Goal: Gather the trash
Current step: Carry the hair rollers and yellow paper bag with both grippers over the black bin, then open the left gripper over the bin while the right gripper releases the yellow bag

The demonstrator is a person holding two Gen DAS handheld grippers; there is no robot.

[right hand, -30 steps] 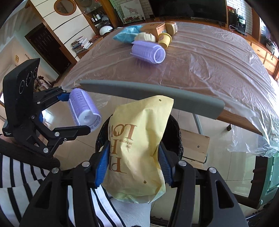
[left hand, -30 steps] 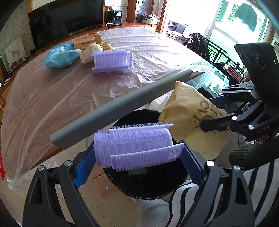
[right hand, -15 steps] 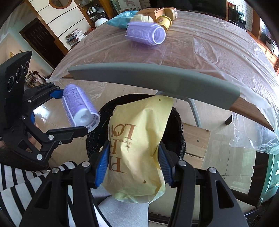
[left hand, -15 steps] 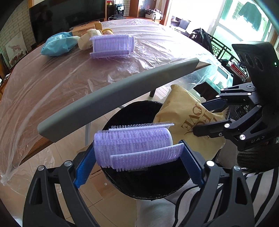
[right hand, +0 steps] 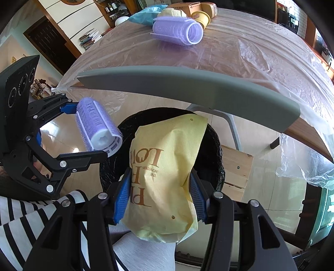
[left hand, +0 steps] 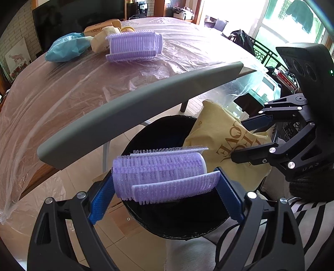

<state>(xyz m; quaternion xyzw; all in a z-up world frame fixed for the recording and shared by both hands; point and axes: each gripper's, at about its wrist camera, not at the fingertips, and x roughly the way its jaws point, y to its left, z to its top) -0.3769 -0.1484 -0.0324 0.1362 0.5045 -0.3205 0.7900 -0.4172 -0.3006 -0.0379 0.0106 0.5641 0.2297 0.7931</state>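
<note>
Since the earlier frame, we see both grippers lower toward the black bin [left hand: 144, 137]. Its bottom stays hidden in shadow. The left gripper [left hand: 165, 183] clamps a bristly lilac hair roller [left hand: 158, 175] (cylindrical, plastic) above the bin; the right gripper [right hand: 159, 196] pinches a crumpled yellow paper bag [right hand: 167, 164] over its rim.

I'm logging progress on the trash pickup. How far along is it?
Partway. In hand: the left hand-held gripper holds a purple hair roller and the right hand-held gripper a yellow bag, both over the black bin. Left on the table: another roller, a blue bag, a box, yellow cups.
</note>
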